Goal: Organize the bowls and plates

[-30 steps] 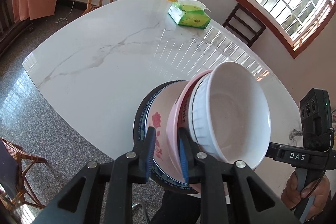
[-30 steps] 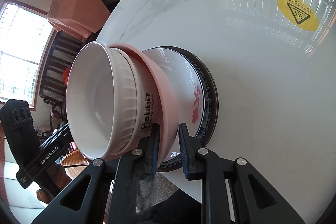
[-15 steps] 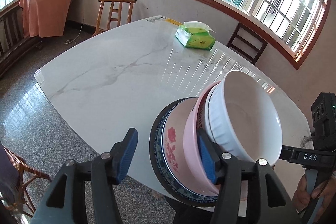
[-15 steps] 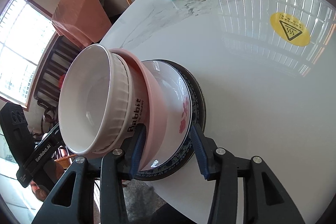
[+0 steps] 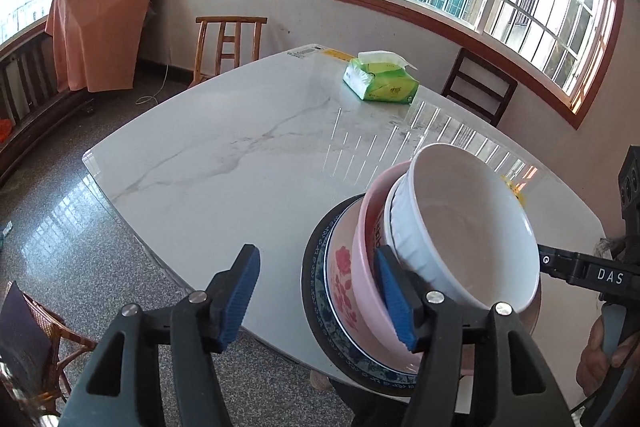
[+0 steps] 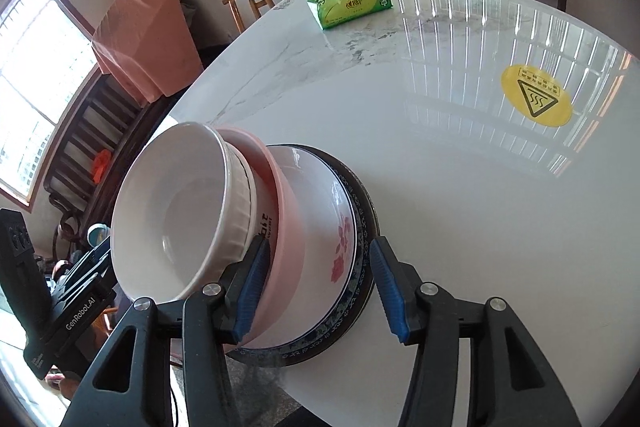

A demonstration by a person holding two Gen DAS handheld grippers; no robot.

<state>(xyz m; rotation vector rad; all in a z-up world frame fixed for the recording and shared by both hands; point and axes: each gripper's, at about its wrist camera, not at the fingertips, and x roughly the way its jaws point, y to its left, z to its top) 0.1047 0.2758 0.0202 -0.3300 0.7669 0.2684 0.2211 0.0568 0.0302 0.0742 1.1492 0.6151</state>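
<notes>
A stack stands near the front edge of the marble table (image 5: 240, 147): a dark plate (image 5: 310, 267) at the bottom, a blue-rimmed plate with red flowers (image 5: 340, 279), a pink bowl (image 5: 366, 267), and a white ribbed bowl (image 5: 472, 239) on top. My left gripper (image 5: 318, 295) is at the stack's left side. Its jaws are opening, with the plate rims between them and the left pad well clear. My right gripper (image 6: 320, 291) is at the opposite side, straddling the pink bowl (image 6: 286, 227) and the dark plate (image 6: 370, 211). Its jaws are also opening, with no grip on either.
A green tissue pack (image 5: 380, 85) lies at the table's far end. A yellow warning sticker (image 6: 536, 95) is on the tabletop. A wooden chair (image 5: 230, 43) and a dark chair (image 5: 480, 87) stand beyond the table. A hand (image 5: 604, 347) holds the right gripper's handle.
Both grippers were shut on the stack's rims a second ago. Both have since spread their jaws and let go. The stack stays on the table. Both views have tipped upward slightly.
</notes>
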